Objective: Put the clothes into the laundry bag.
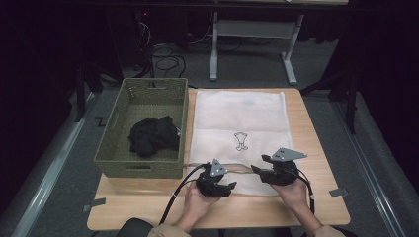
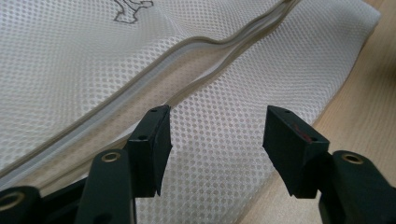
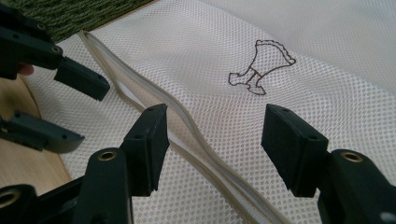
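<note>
Mesh laundry bag (image 1: 237,118) flat on the tabletop (image 1: 316,197), both grippers at its near zippered edge.

Zipper (image 1: 237,168) runs left-right along the near end — partly gaping. Left gripper (image 1: 217,185) and right gripper (image 1: 269,170) both have jaws spread, holding nothing, flanking the opening; the zipper lies just ahead of each. Likely next: pinch its lips. Basket (image 1: 113,153) with dark clothing (image 1: 153,136) sits beside the bag's left edge — nearer the left hand.
</note>
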